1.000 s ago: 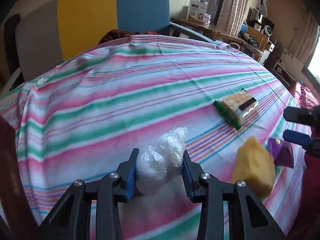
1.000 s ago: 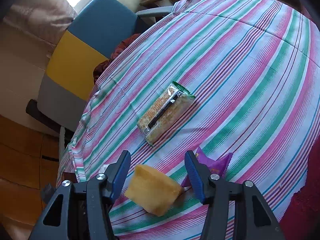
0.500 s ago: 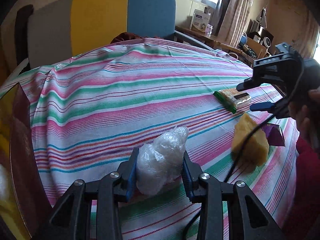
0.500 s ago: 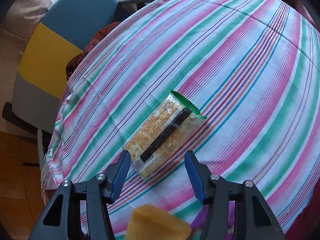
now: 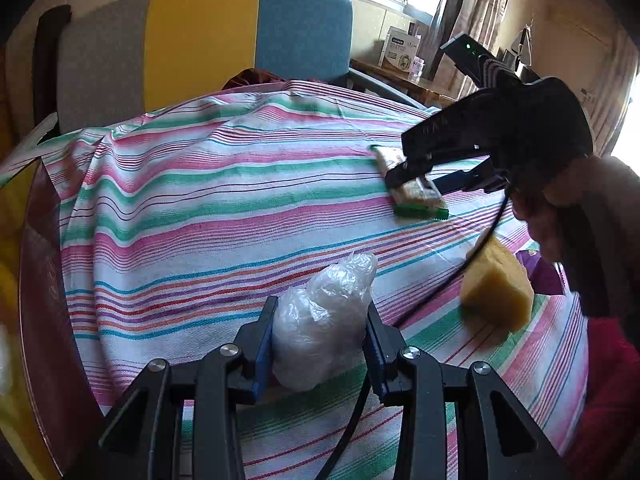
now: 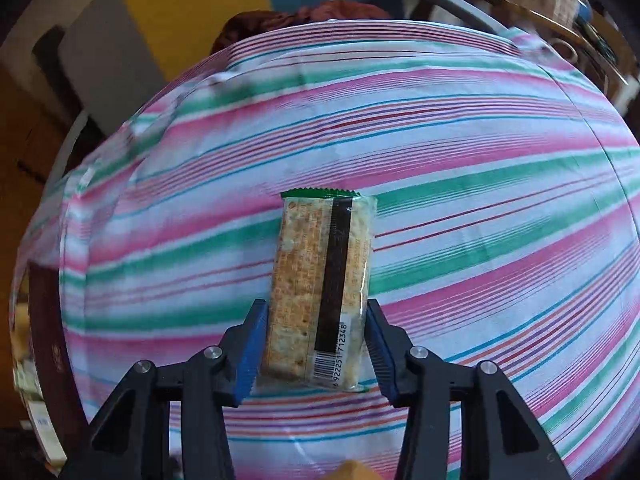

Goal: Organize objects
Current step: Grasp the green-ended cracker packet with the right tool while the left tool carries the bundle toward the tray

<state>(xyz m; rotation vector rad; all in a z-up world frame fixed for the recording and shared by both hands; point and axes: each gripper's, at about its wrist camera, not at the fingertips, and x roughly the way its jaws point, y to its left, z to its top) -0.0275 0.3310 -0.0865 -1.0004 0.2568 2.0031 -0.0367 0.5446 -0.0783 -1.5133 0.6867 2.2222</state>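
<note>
My left gripper (image 5: 318, 344) is shut on a crumpled clear plastic bag (image 5: 324, 320) and holds it over the near part of the striped tablecloth (image 5: 200, 208). My right gripper (image 6: 314, 346) straddles the near end of a cracker packet (image 6: 322, 280) with green ends that lies on the cloth; the blue pads (image 6: 250, 348) sit at the packet's sides, and firm contact is unclear. In the left wrist view the right gripper (image 5: 420, 178) is over that packet (image 5: 416, 196). A yellow sponge (image 5: 496, 284) lies to the right, with a purple wrapper (image 5: 544, 272) behind it.
A grey, yellow and blue chair back (image 5: 200, 44) stands behind the table. A dark red box edge (image 5: 44, 280) is at the left. A side table with a white carton (image 5: 398, 48) stands at the back right. A black cable (image 5: 440, 284) runs across the cloth.
My right gripper has moved forward from above the sponge to the cracker packet, and its jaws have narrowed around the packet's end. My left gripper has kept the plastic bag and shifted a little.
</note>
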